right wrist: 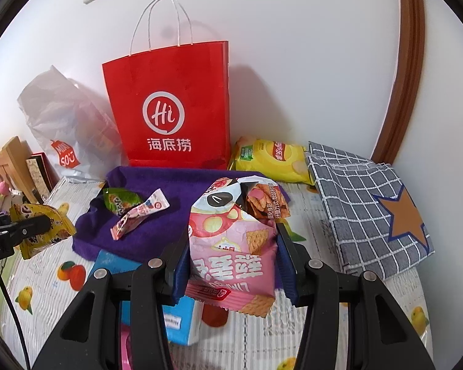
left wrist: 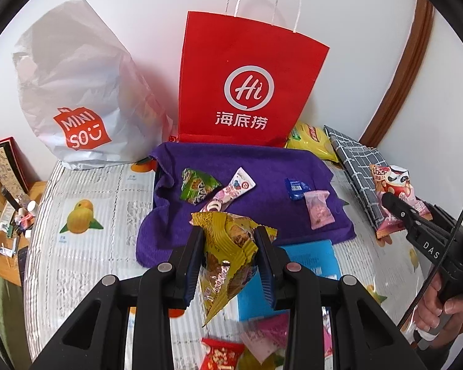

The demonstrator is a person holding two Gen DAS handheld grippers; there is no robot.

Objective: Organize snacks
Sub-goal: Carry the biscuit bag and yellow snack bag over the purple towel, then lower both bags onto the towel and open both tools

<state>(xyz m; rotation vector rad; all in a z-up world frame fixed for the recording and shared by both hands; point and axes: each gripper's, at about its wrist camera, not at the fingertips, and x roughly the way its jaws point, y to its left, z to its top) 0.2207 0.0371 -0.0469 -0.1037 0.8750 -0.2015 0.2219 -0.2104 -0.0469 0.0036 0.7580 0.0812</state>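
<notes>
My left gripper (left wrist: 230, 240) is shut on a yellow snack packet (left wrist: 228, 256) and holds it above the near edge of a purple towel (left wrist: 256, 162). It also shows at the left of the right wrist view (right wrist: 43, 228). My right gripper (right wrist: 231, 243) is shut on a pink cracker bag (right wrist: 231, 246), held over the table; it shows at the right of the left wrist view (left wrist: 395, 197). On the towel lie a green packet (left wrist: 197, 185), a pink-white tube packet (left wrist: 231, 191), a blue packet (left wrist: 296, 186) and a pink candy packet (left wrist: 319, 209).
A red paper bag (left wrist: 247, 77) stands against the wall behind the towel, a white Miniso bag (left wrist: 74, 98) to its left. A yellow chip bag (right wrist: 271, 157) and a grey checked cloth bag (right wrist: 367, 200) lie at the right. A blue box (right wrist: 182, 320) and more snacks (left wrist: 222, 354) lie near.
</notes>
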